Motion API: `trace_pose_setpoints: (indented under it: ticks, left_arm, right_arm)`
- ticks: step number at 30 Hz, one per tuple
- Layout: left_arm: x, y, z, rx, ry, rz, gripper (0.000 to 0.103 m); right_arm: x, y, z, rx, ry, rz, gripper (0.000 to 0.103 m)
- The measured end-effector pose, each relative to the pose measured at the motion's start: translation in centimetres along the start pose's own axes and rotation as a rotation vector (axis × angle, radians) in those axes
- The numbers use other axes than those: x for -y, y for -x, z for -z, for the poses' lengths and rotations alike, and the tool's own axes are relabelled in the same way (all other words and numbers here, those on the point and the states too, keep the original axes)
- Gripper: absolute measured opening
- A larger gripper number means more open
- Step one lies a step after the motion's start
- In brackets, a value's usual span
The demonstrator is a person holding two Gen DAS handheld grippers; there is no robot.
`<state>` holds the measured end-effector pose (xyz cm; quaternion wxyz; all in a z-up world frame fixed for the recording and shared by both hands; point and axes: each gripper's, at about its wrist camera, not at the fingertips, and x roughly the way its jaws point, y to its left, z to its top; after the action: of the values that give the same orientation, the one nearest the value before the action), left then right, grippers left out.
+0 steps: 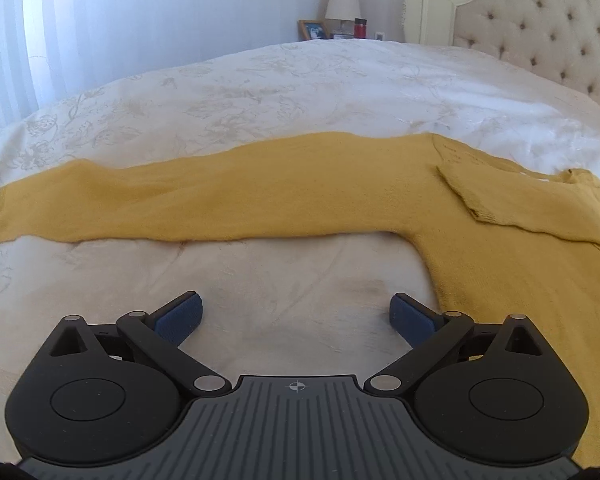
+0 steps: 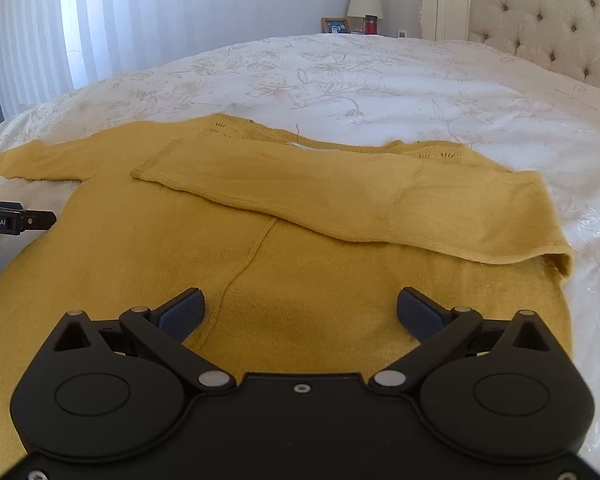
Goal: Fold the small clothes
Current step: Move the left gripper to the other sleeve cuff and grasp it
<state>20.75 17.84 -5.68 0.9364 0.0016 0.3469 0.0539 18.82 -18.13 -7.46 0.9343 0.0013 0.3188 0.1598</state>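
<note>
A mustard-yellow knit sweater (image 2: 300, 248) lies flat on the white bedspread. Its right sleeve (image 2: 360, 196) is folded across the chest. Its left sleeve (image 1: 204, 196) stretches straight out to the left. My left gripper (image 1: 296, 316) is open and empty, held over the bare bedspread below the outstretched sleeve, left of the sweater's body (image 1: 520, 288). My right gripper (image 2: 300, 312) is open and empty above the lower part of the sweater's body. The left gripper's tip (image 2: 40, 219) shows at the left edge of the right wrist view.
The bed's white floral bedspread (image 1: 280, 92) extends far back. A tufted cream headboard (image 1: 548, 20) stands at the right. A nightstand with a lamp (image 1: 342, 2), a photo frame (image 1: 313, 30) and a red container (image 1: 360, 28) sits behind the bed. Curtains (image 2: 100, 20) hang at the left.
</note>
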Motion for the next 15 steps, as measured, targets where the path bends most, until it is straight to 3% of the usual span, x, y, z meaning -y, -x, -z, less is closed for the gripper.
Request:
trace_pose_setpoints:
  ticks: [5, 11, 15]
  left_arm:
    - [-4.2, -0.5, -2.8, -0.003, 0.039, -0.098, 0.101]
    - [-10.2, -2.1, -4.3, -0.059, 0.222, -0.176, 0.100]
    - [-14.4, -3.9, -3.7, -0.140, 0.344, -0.208, 0.100]
  right_arm:
    - [2.0, 1.7, 1.0, 0.079, -0.128, -0.045, 0.102]
    - [2.1, 3.1, -0.7, 0.166, -0.054, -0.054, 0.099]
    - [2.2, 3.5, -0.8, 0.187, -0.069, -0.075, 0.099]
